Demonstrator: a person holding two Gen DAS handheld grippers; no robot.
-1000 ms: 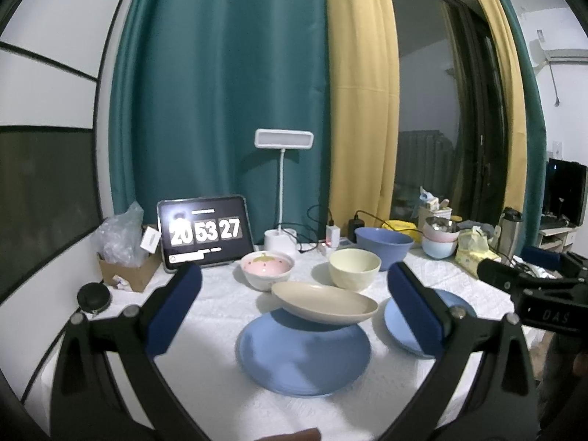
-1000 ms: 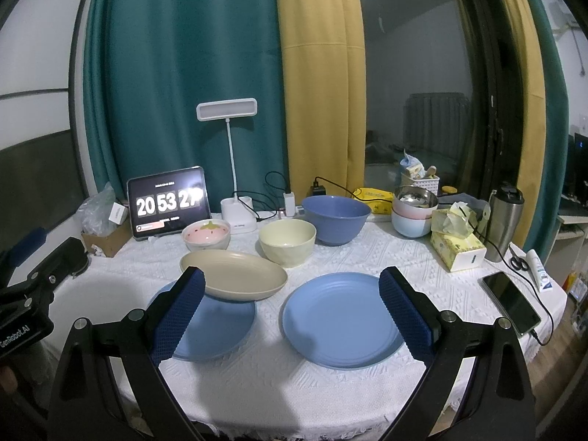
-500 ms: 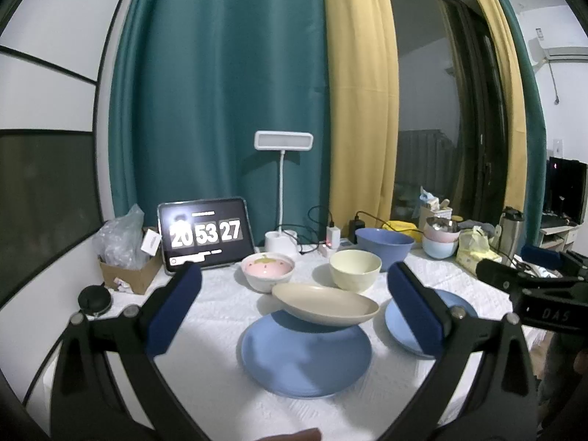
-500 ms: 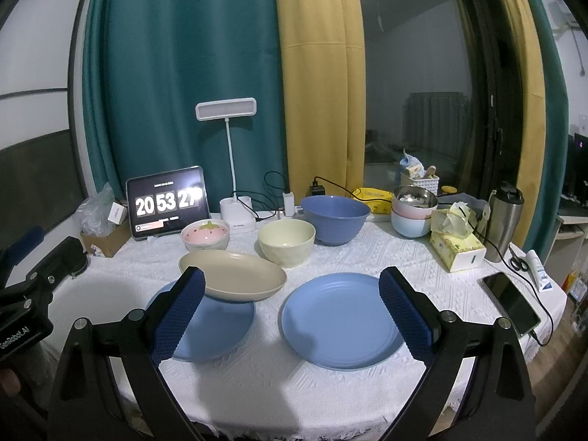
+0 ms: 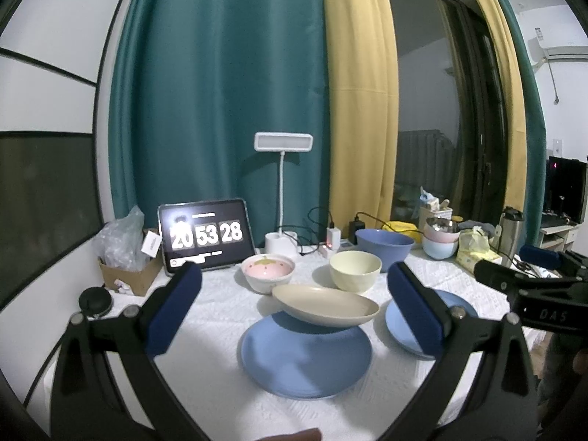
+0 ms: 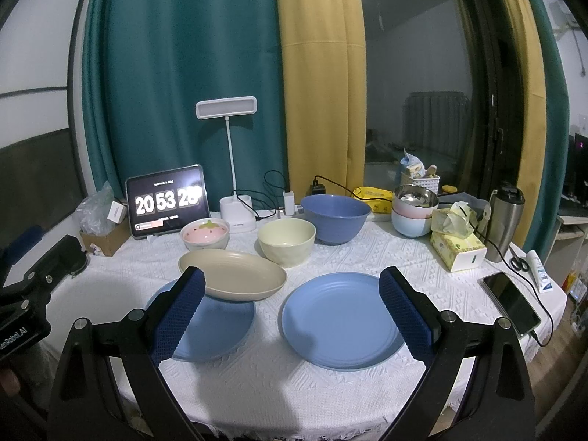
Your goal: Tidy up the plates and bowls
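Two blue plates lie on the white tablecloth: one [image 6: 341,319] at centre right, the other [image 6: 211,325] to its left with a beige shallow dish [image 6: 231,275] resting tilted on its far edge. Behind them stand a strawberry-pattern bowl [image 6: 205,234], a pale yellow bowl [image 6: 286,240] and a large blue bowl [image 6: 335,217]. My right gripper [image 6: 292,316] hangs open above the near table edge, holding nothing. My left gripper [image 5: 294,305] is open too, framing the beige dish [image 5: 325,305] and the blue plate [image 5: 305,356] under it.
At the back stand a tablet clock [image 6: 167,200], a desk lamp [image 6: 229,161], chargers with cables, and stacked bowls [image 6: 413,211]. To the right are a tissue box [image 6: 457,248], a steel tumbler [image 6: 503,220], scissors and a phone [image 6: 512,303]. A cardboard box [image 5: 128,275] sits at left.
The clock has ticked from 27 to 28. Both grippers stay nearly still and open; no dish has moved.
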